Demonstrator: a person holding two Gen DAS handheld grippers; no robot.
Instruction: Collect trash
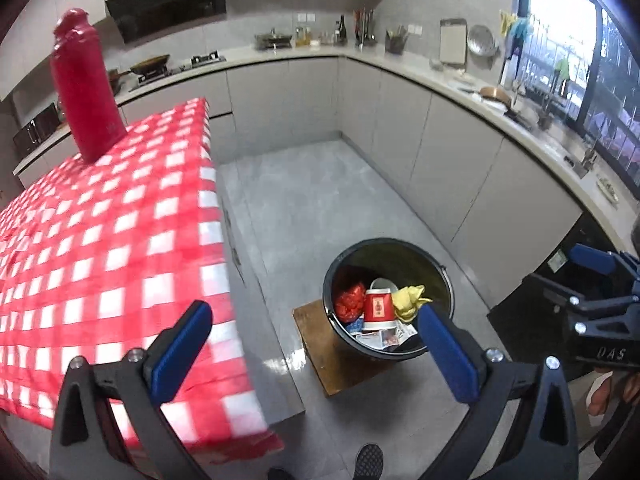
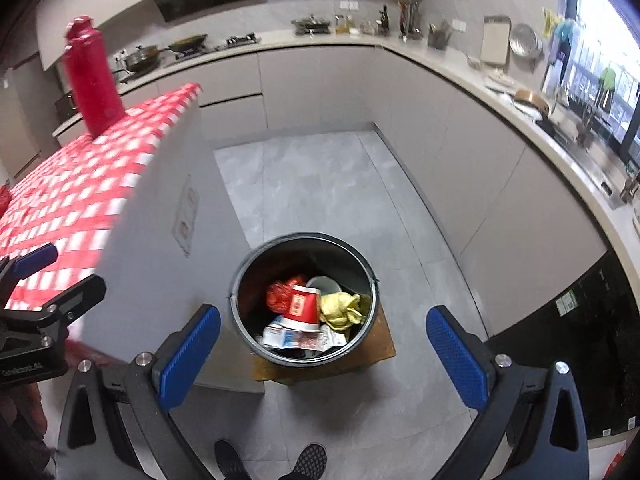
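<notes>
room: kitchen, grey tile floor [image 2: 320, 184], L-shaped counter [image 1: 400, 62] with pale cabinets, window at right
bin: black round bucket [image 2: 244, 320] on a low wooden board [image 2: 384, 344] on the floor, beside the table
trash: all inside the bucket; red paper cup [image 2: 301, 307] upside down and tilted, crumpled red bag [image 2: 280, 292] at its left, yellow crumpled wad [image 2: 340, 308] at its right, printed wrappers [image 2: 292, 338] underneath, white round item behind cup, unclear what
table: red-white check cloth [image 1: 100, 248]; red bottle [image 1: 86, 88] upright at far end
left gripper [image 1: 316, 354]: blue pads spread wide, empty, over table edge and floor; right pad overlaps bucket rim
right gripper [image 2: 324, 354]: spread wide, empty, bucket between the pads, lower
view diff: right wrist looks more squarely into bucket; left wrist shows more tabletop
person: dark shoes [image 2: 308, 460] at bottom edge
</notes>
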